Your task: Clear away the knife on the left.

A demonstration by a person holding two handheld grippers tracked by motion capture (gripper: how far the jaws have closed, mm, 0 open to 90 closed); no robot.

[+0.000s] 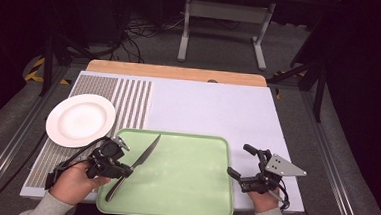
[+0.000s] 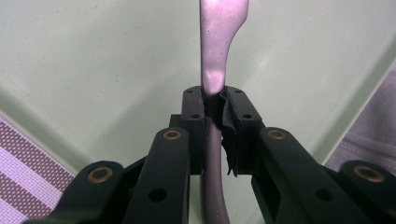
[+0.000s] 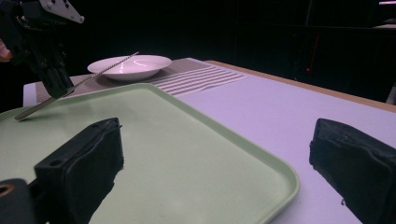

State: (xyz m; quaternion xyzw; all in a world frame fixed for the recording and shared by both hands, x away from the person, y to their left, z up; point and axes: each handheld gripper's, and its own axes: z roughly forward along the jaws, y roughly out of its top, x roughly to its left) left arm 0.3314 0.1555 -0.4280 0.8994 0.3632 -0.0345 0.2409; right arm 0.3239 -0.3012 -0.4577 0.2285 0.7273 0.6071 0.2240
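Knife (image 1: 140, 163) sits pinched at its handle in your left claw (image 1: 124, 169), tilted over the near-left part of the green tray (image 1: 188, 187); lower it level so the butt lands first, then release. Your right claw (image 1: 239, 163) waits wide and empty at the tray's right rim, and the white plate (image 1: 80, 120) lies just beyond, clear of the blade.

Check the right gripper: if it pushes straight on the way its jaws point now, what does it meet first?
Probably nothing soon. The right gripper, jaws open and empty, points low over the near right corner of the green tray and along the bare white table. The white plate and the left gripper with the knife sit off to its left, though depth is unclear.
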